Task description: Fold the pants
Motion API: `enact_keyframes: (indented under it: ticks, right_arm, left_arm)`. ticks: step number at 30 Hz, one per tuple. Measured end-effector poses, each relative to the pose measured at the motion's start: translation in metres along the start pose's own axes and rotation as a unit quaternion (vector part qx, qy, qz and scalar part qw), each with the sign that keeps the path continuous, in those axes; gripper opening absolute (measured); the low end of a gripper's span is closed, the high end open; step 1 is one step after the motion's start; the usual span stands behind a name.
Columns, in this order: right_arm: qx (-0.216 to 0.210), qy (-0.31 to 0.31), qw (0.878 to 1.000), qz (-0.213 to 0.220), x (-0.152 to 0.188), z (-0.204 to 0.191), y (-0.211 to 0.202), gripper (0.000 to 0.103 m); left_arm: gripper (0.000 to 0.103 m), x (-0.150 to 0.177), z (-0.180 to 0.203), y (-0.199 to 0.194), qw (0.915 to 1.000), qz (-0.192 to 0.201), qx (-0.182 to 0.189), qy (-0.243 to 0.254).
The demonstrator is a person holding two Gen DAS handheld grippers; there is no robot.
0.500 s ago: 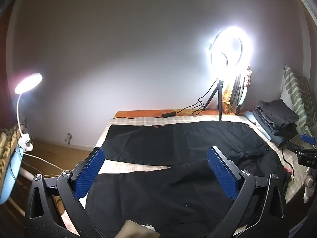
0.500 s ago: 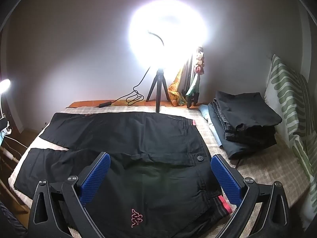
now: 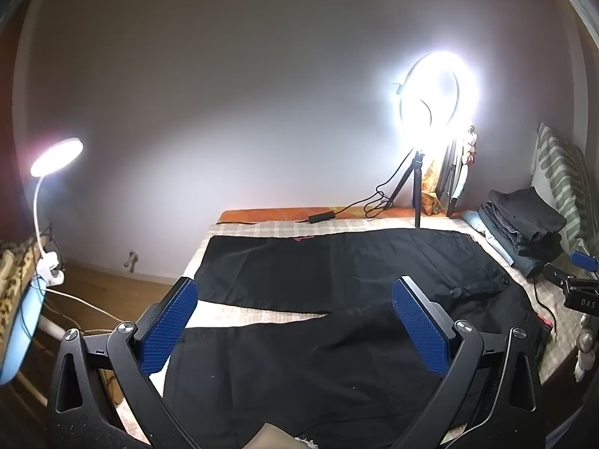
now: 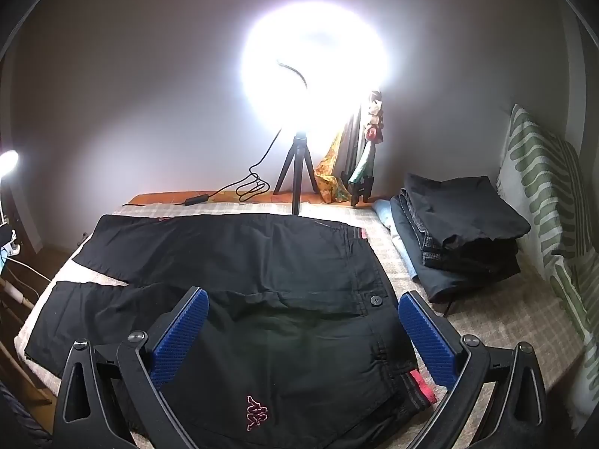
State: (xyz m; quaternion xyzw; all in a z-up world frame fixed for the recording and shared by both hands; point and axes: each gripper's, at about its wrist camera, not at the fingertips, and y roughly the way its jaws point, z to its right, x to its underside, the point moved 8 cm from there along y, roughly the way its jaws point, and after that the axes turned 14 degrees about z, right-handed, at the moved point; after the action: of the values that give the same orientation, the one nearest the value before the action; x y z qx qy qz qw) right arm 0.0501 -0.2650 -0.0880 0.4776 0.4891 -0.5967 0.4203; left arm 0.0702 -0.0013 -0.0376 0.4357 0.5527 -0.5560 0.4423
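The room is dim. A ring light (image 4: 314, 60) on a tripod blows out to white glare in the right wrist view and throws a bright halo on the wall (image 3: 224, 112). A small desk lamp (image 3: 56, 157) glows at left. Fisheye bending and dark vignetting mark the corners; black cloth loses detail.

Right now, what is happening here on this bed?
A person holds two grippers over black pants spread flat on the checked bed cover, legs apart and not yet folded. The left gripper hangs over the legs, the right gripper over the waist end; both have their jaws wide open and grip nothing. A stack of folded clothes lies beside the pants.
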Motion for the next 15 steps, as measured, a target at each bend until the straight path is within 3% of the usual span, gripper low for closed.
enact_keyframes:
  ticks: [15]
  right_arm:
    - [-0.002,-0.004,1.000,-0.001,-0.0009,-0.0035,0.0013,0.103]
  left_arm:
    - [0.103,0.0003,-0.0040,-0.0004,1.0000,0.000,0.001,0.003]
